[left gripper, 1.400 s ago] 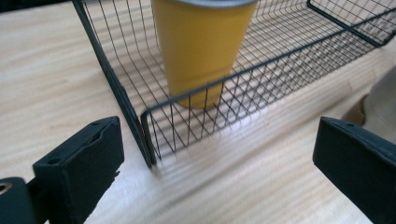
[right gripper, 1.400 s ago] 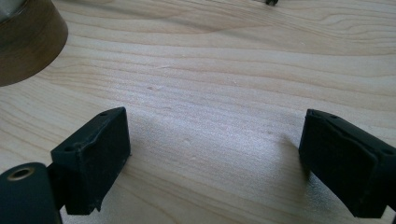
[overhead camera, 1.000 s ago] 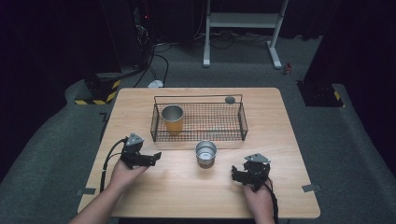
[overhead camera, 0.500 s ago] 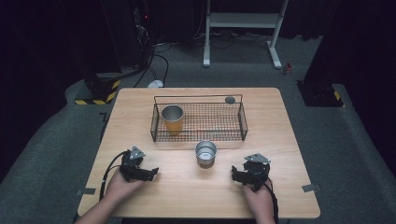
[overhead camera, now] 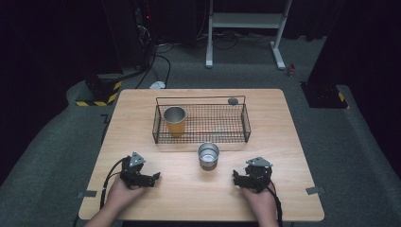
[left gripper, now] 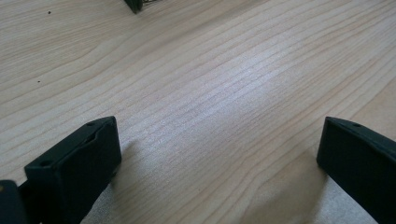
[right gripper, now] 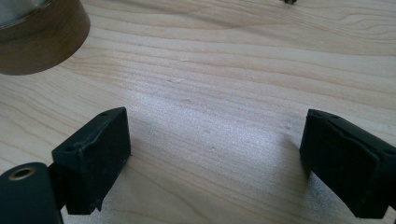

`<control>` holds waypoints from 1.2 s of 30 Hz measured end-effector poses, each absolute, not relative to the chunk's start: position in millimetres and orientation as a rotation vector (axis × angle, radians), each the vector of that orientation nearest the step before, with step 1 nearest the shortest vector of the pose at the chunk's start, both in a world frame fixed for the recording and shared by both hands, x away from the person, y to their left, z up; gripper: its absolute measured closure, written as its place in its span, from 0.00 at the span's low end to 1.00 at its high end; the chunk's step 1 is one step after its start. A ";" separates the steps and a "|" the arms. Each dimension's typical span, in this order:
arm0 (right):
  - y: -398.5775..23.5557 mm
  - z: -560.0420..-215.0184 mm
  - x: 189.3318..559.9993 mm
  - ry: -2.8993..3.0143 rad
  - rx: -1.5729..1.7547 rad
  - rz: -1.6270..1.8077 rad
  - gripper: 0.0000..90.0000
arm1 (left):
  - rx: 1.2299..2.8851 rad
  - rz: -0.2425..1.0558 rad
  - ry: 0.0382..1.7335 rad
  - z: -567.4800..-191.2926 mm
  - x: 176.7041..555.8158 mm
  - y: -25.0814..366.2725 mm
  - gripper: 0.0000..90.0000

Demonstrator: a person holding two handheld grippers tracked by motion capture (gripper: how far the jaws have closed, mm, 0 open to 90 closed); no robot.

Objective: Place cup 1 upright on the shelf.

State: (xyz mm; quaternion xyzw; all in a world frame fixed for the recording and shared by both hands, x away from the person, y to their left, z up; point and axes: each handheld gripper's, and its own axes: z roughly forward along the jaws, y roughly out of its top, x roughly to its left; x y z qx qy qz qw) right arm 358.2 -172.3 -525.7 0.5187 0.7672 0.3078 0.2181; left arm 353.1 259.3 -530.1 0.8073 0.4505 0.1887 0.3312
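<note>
A black wire basket (overhead camera: 201, 137) stands at the middle of the wooden table (overhead camera: 283, 123). A steel cup with an orange lower half (overhead camera: 174, 120) stands upright in the basket's left end. A second steel cup with a brown base (overhead camera: 208, 156) stands on the table in front of the basket; its base (right gripper: 42, 37) is at the upper left of the right gripper view. My left gripper (overhead camera: 155, 176) (left gripper: 219, 149) lies low over bare wood at the front left. Its jaws have just been opening and stand wide with nothing between them. My right gripper (overhead camera: 235, 178) (right gripper: 215, 154) rests at the front right, open and empty.
A small dark round object (overhead camera: 232, 100) lies by the basket's back right corner. Beyond the table are a dark carpeted floor, cables, and a white stand (overhead camera: 246, 21).
The left hand has come back toward the near edge and sunk to the table, away from the basket's front left corner. The right hand has kept still.
</note>
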 end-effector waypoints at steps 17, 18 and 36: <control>-167.0 -514.9 355.3 2.127 1.418 0.992 0.14 | 2.089 0.506 1.205 -530.5 351.6 261.6 0.01; -166.3 -514.0 355.1 2.126 1.408 1.002 0.14 | 2.089 0.506 1.206 -530.5 351.7 261.6 0.01; -140.5 -508.5 348.5 2.174 1.279 1.017 0.16 | 2.084 0.515 1.212 -530.4 351.5 262.0 0.02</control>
